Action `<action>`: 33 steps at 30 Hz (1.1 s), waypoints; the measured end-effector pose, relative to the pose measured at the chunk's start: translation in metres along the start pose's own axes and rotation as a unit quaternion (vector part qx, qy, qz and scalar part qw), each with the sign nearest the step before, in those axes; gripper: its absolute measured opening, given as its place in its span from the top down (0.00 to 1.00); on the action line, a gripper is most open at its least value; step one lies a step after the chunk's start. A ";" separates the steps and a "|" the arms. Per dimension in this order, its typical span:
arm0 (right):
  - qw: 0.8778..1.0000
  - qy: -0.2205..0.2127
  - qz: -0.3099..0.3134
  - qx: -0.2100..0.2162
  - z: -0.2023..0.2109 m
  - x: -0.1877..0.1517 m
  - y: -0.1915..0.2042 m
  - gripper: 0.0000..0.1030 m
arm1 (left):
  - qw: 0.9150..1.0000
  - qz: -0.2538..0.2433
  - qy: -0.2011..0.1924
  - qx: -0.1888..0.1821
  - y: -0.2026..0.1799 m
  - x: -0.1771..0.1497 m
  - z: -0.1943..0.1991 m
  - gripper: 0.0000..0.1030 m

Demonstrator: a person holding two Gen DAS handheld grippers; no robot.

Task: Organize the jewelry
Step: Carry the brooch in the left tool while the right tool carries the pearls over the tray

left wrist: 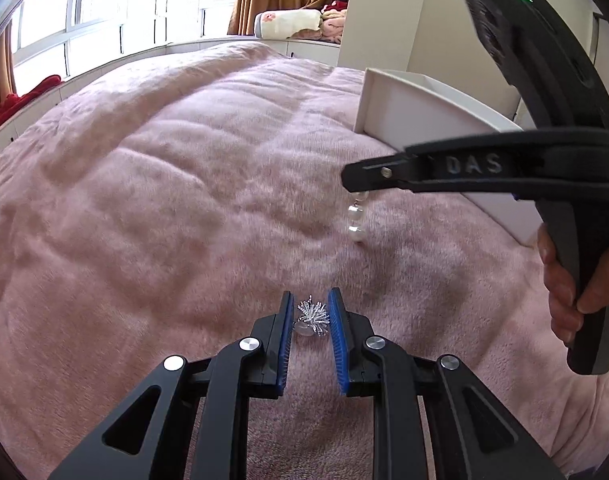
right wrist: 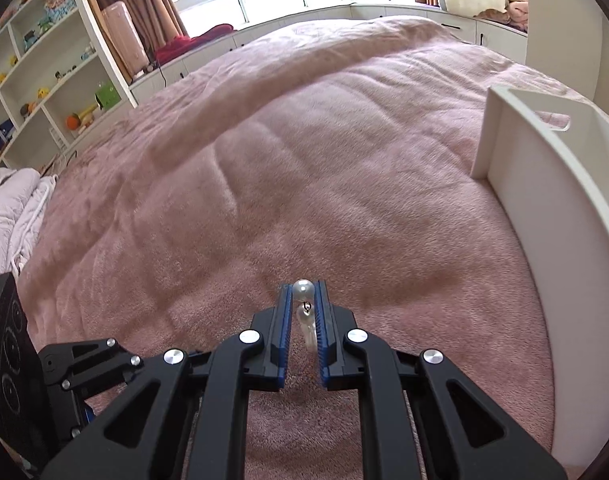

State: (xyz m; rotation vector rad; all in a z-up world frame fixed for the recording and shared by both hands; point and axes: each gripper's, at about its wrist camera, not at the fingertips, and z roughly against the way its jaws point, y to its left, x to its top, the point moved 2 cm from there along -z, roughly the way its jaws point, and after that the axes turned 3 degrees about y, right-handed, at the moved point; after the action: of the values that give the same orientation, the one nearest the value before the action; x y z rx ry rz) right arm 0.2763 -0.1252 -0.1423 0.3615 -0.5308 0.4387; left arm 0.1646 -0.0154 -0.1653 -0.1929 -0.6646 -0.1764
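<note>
My left gripper (left wrist: pixel 311 314) points down at the pink blanket (left wrist: pixel 184 200), its blue pads closed on a small spiky silver ornament (left wrist: pixel 313 316) with a clear base. My right gripper (left wrist: pixel 354 188) comes in from the right, shut on a pearl drop earring (left wrist: pixel 356 220) whose pearls dangle just above the blanket. In the right wrist view, the right gripper (right wrist: pixel 303 294) pinches the top pearl of the pearl earring (right wrist: pixel 303 290), and the rest hangs between the pads. A white open tray (right wrist: pixel 544 208) stands on the bed to the right, and its wall (left wrist: pixel 404 116) is behind the right gripper.
A person's hand (left wrist: pixel 564 292) grips the right tool's handle. The left tool's black body (right wrist: pixel 8 360) shows at the lower left. White shelves with toys (right wrist: pixel 44 80) stand far left, a crumpled pale quilt (right wrist: pixel 12 212) lies beside the bed, and windows and curtains are behind.
</note>
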 end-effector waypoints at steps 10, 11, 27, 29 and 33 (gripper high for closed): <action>0.998 -0.054 -0.022 0.014 0.051 0.002 -0.017 0.89 | 1.000 -0.007 -0.024 0.019 -0.006 0.032 0.015 0.78; 0.997 -0.062 -0.026 0.021 0.060 0.002 -0.020 0.89 | 0.999 -0.008 -0.026 0.021 -0.008 0.037 0.017 0.78; 0.980 -0.180 -0.078 0.000 0.187 -0.010 -0.088 0.89 | 0.993 -0.056 -0.102 -0.008 -0.092 0.133 0.046 0.78; 0.978 -0.194 -0.080 -0.010 0.201 -0.013 -0.097 0.89 | 0.991 -0.072 -0.110 -0.010 -0.109 0.145 0.049 0.78; 0.972 -0.219 -0.087 -0.018 0.229 -0.020 -0.115 0.89 | 0.988 -0.087 -0.124 -0.020 -0.138 0.167 0.054 0.78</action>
State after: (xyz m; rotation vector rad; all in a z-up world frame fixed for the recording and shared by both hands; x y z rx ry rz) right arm 0.2245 -0.3289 0.0056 0.4693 -0.9266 0.1761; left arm 0.2309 -0.1533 -0.0028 -0.1970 -0.9274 -0.3361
